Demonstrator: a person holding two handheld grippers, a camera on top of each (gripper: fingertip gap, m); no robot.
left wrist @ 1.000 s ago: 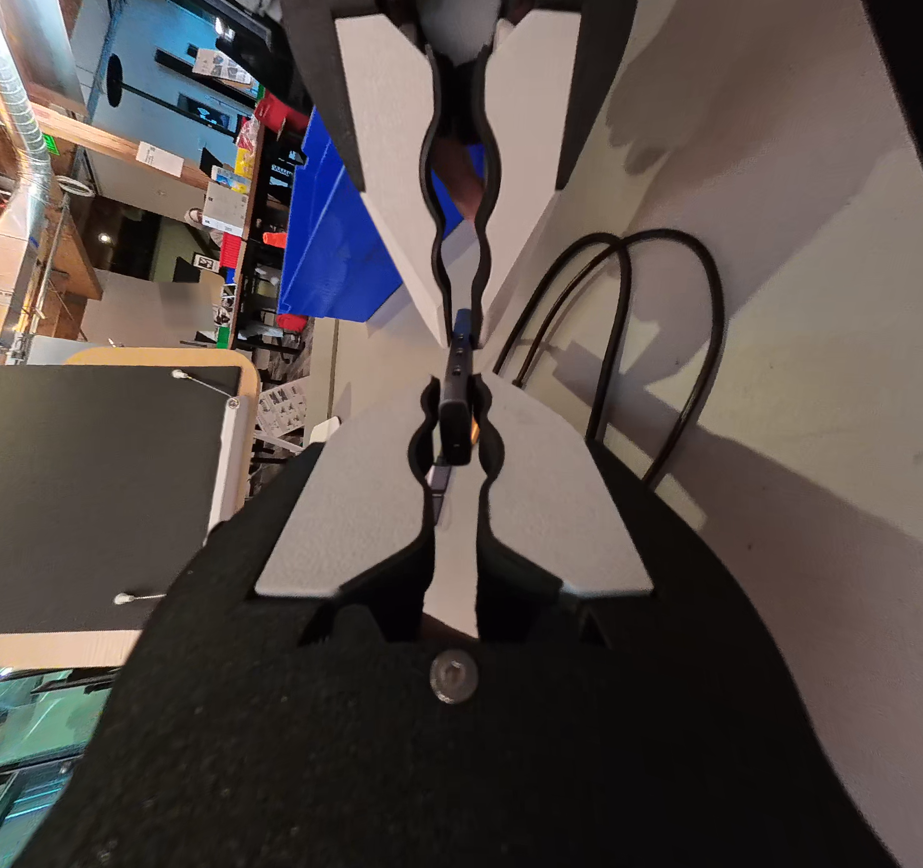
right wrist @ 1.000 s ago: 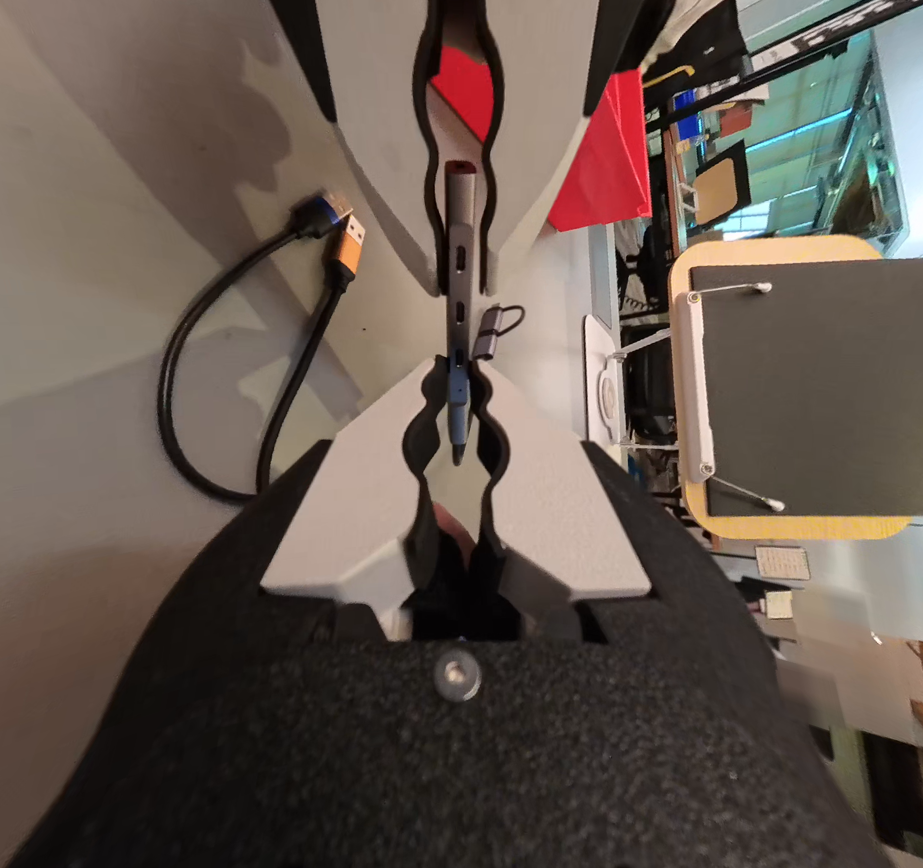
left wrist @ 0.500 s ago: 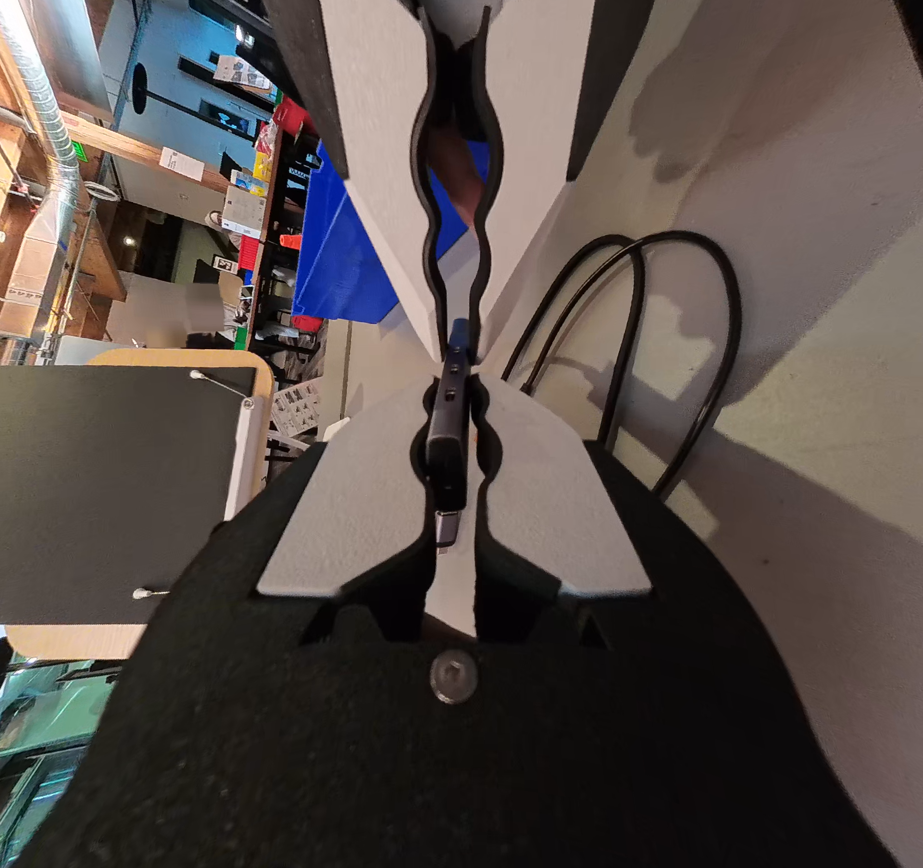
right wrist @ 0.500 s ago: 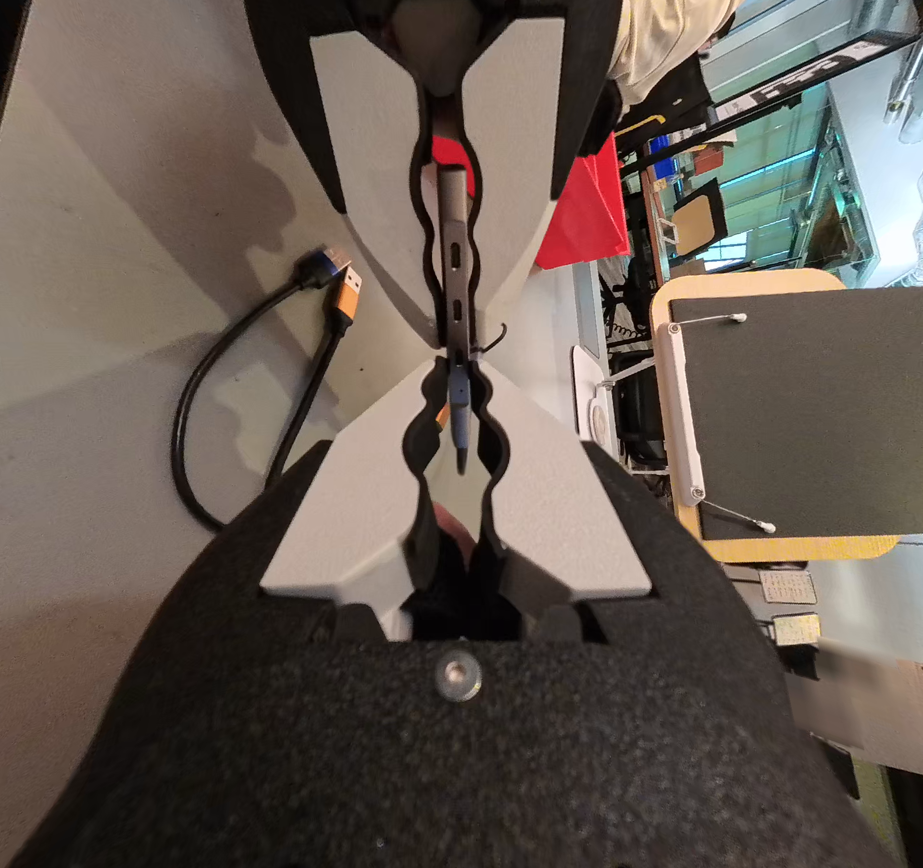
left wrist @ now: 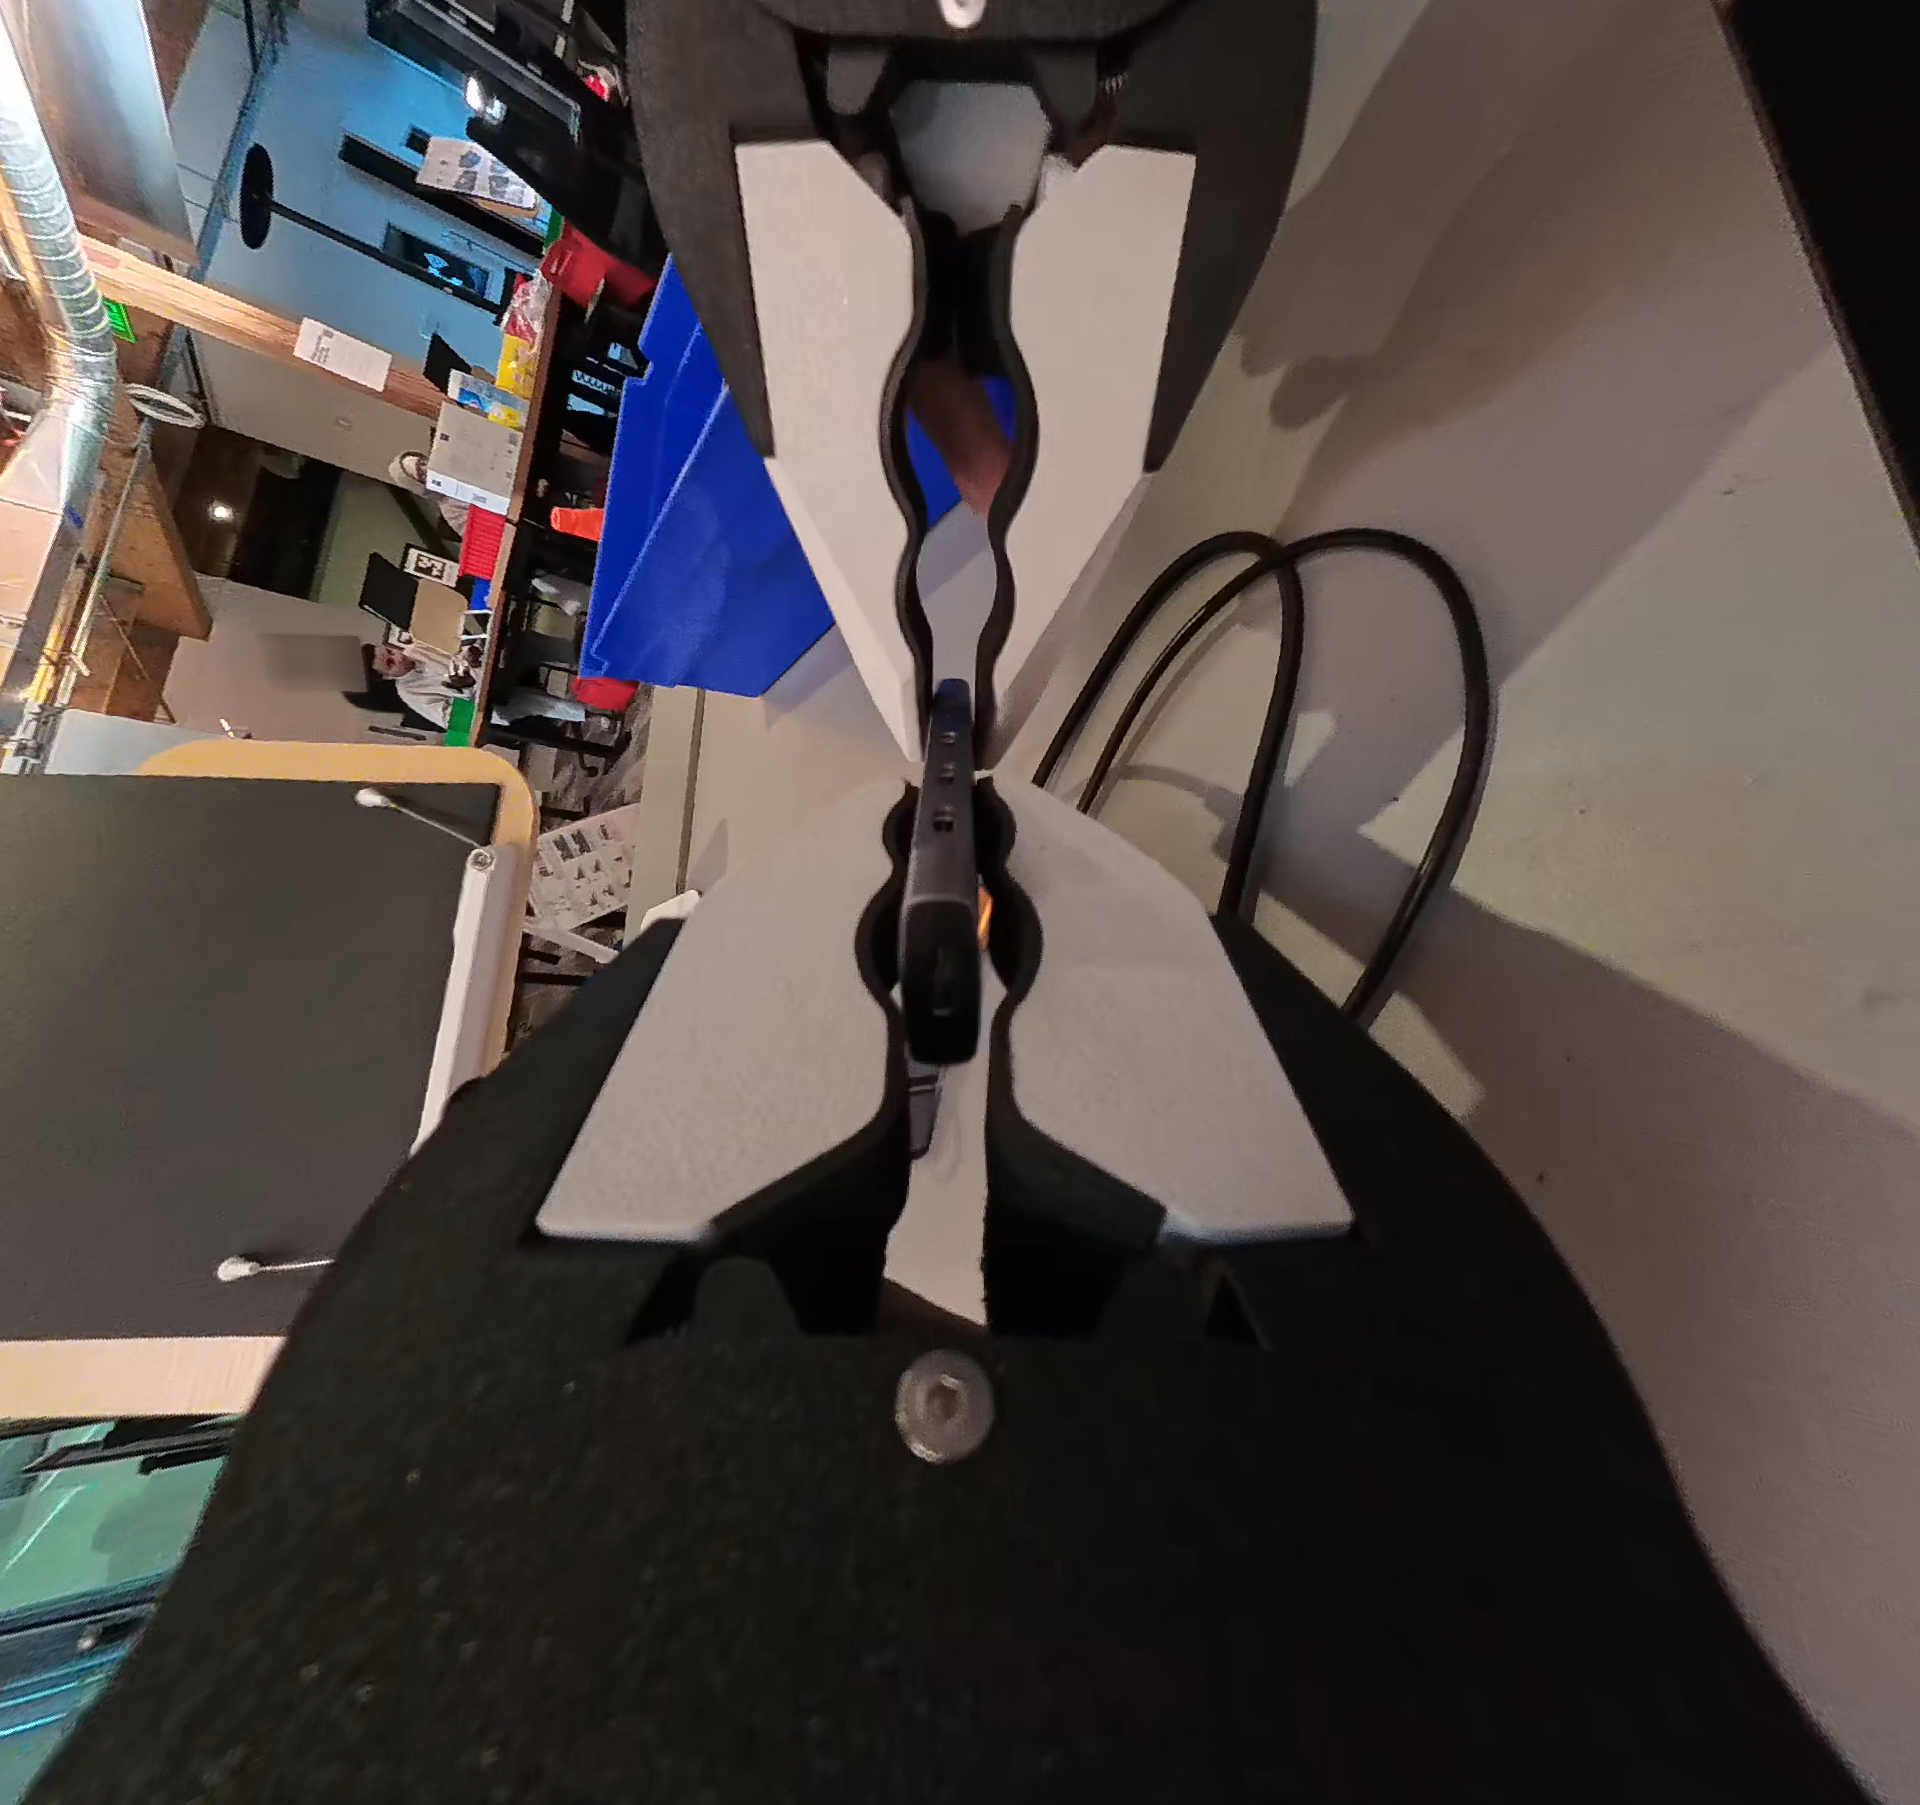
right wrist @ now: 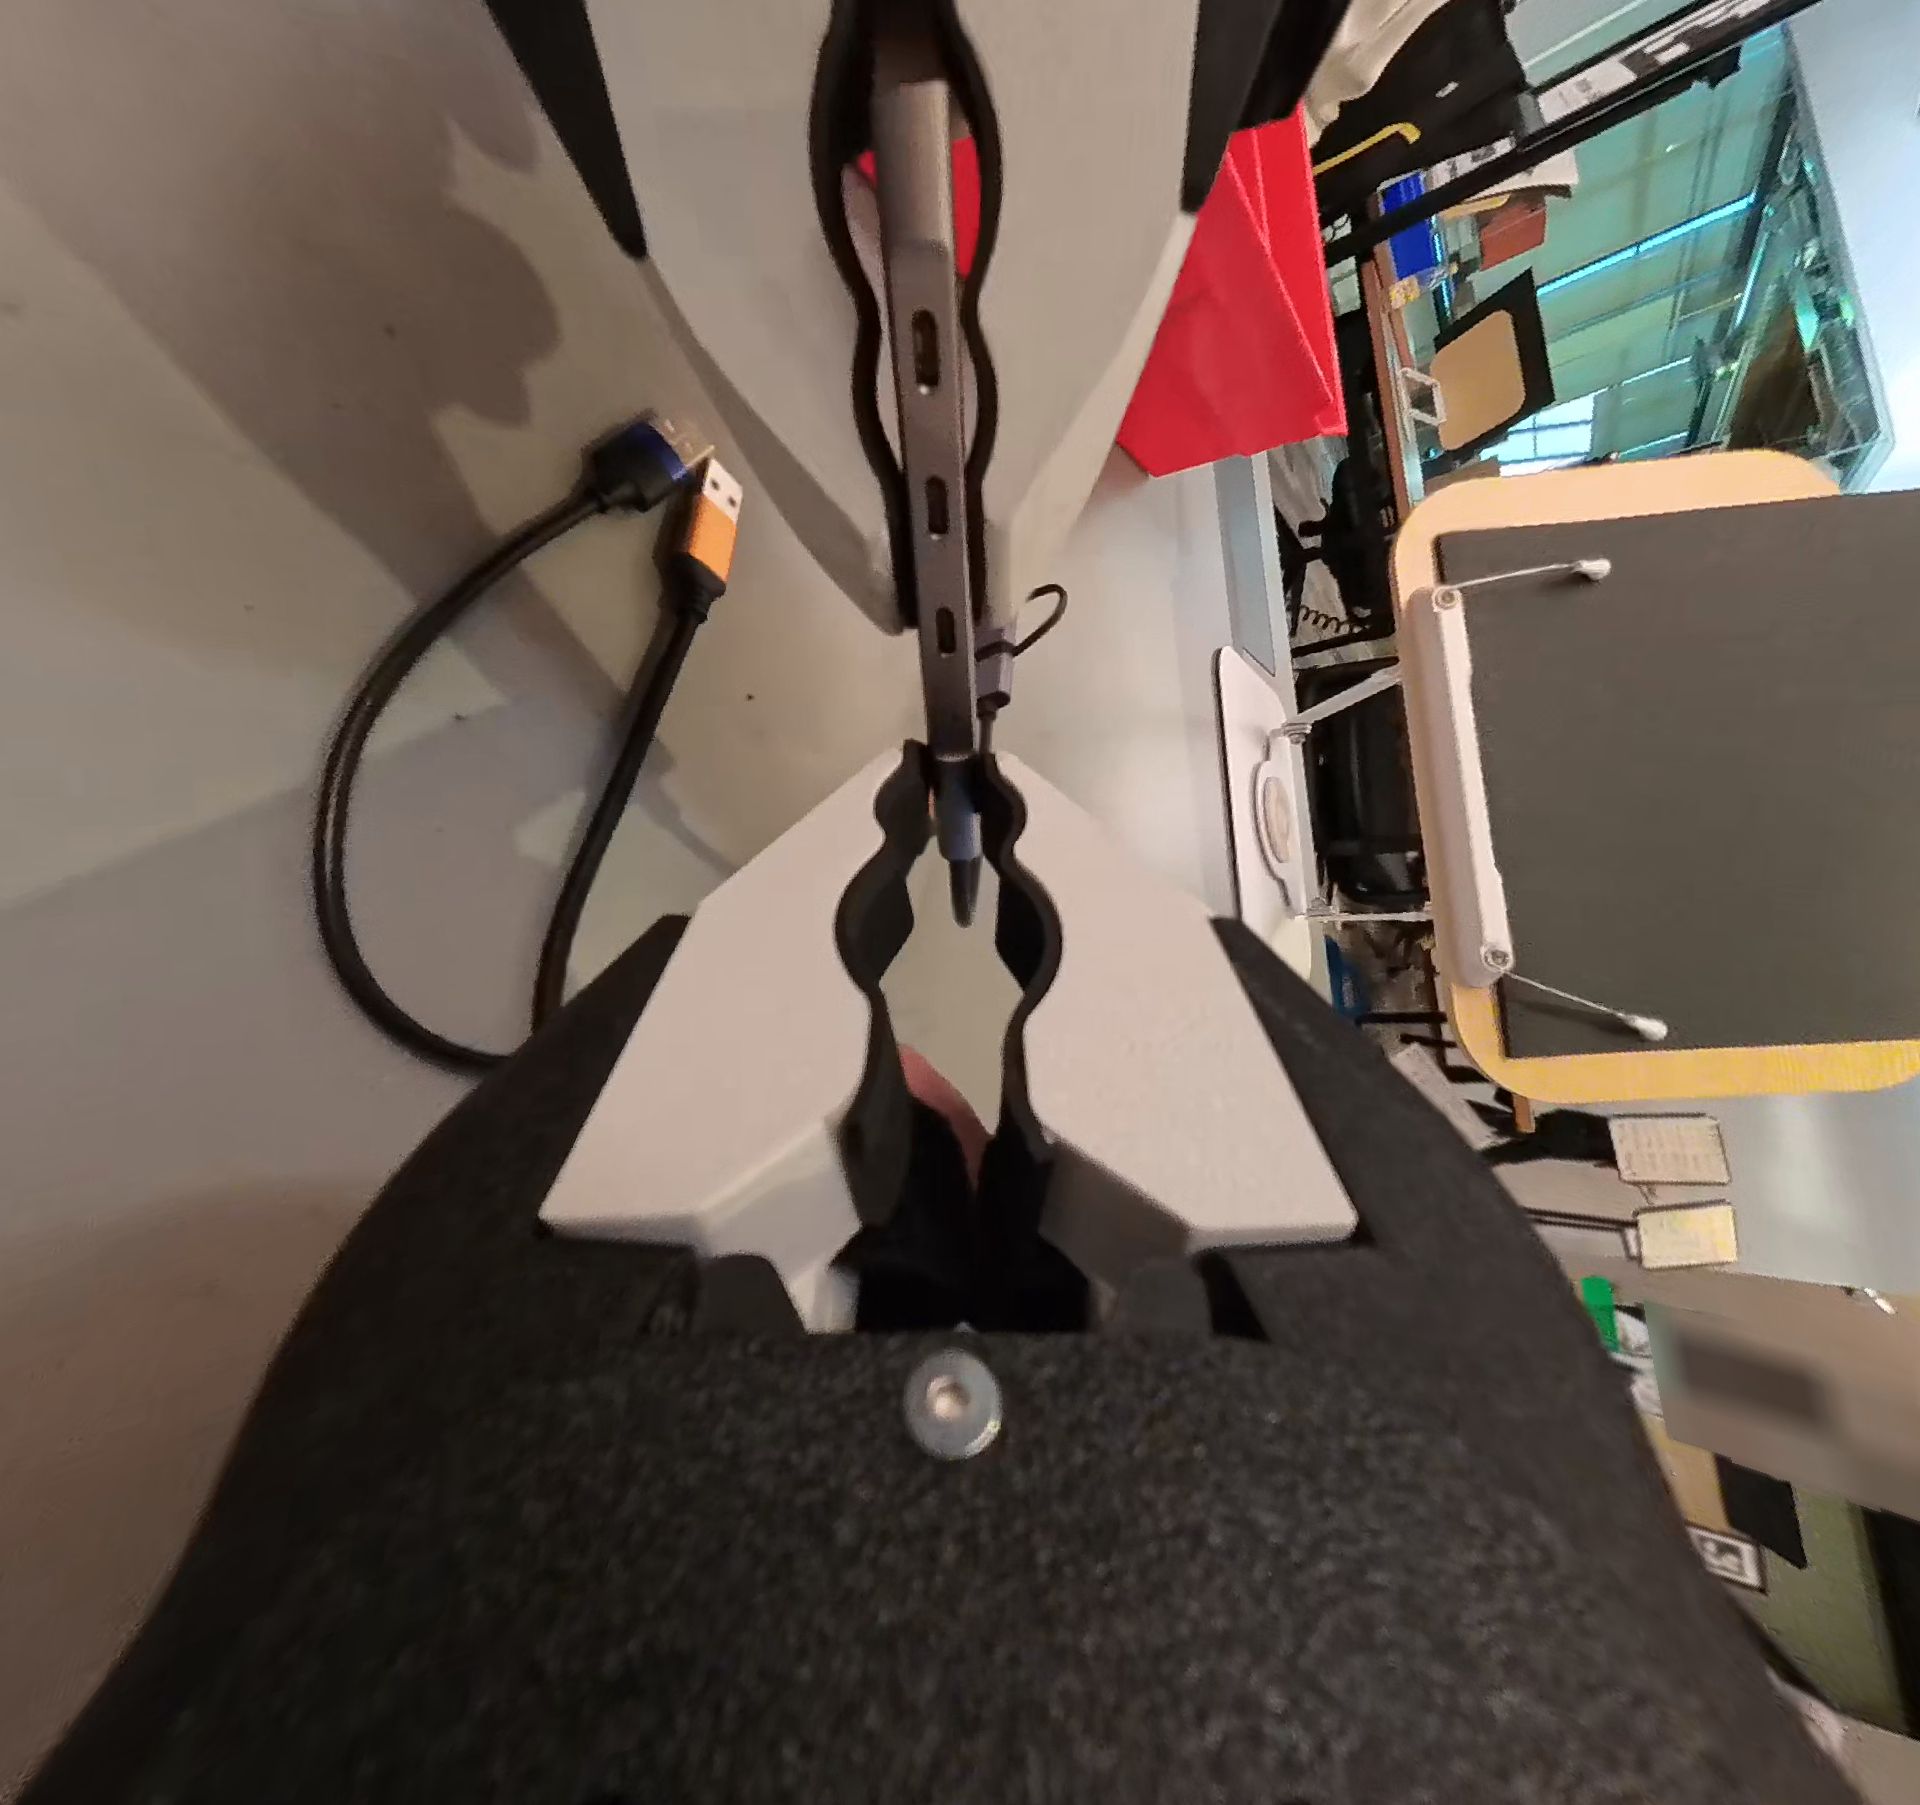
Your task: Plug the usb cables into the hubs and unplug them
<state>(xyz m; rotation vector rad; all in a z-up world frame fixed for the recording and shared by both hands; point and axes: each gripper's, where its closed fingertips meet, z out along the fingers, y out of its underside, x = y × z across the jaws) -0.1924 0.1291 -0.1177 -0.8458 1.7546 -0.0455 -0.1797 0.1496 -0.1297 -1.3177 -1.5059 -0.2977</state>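
Observation:
My left gripper (left wrist: 951, 791) is shut on a slim dark grey hub (left wrist: 940, 934), seen edge-on between its jaws. In the right wrist view the hub (right wrist: 935, 425) shows its row of ports, with the left gripper (right wrist: 940, 625) around it. My right gripper (right wrist: 951, 766) is shut on a blue USB plug (right wrist: 961, 836). The plug's tip meets the hub's near end; how deep it sits is hidden. In the left wrist view the right gripper (left wrist: 951, 729) faces mine tip to tip. Black cables (right wrist: 353, 820) lie looped on the table, ending in an orange plug (right wrist: 709, 537) and a blue-ringed plug (right wrist: 636, 467).
The white table (left wrist: 1662, 820) carries the cable loop (left wrist: 1455, 716). A blue bin (left wrist: 707, 529) and a red bin (right wrist: 1226, 321) stand at the table's far sides. A black board with a tan frame (right wrist: 1714, 768) stands beyond the edge. A small grey adapter (right wrist: 1000, 656) hangs by the hub. Left and right tips are no more than a few centimetres apart.
Both grippers stay shut, tip to tip, with the plug at the hub's end. The hub sits deeper between the left jaws than a second ago. The views have shifted slightly.

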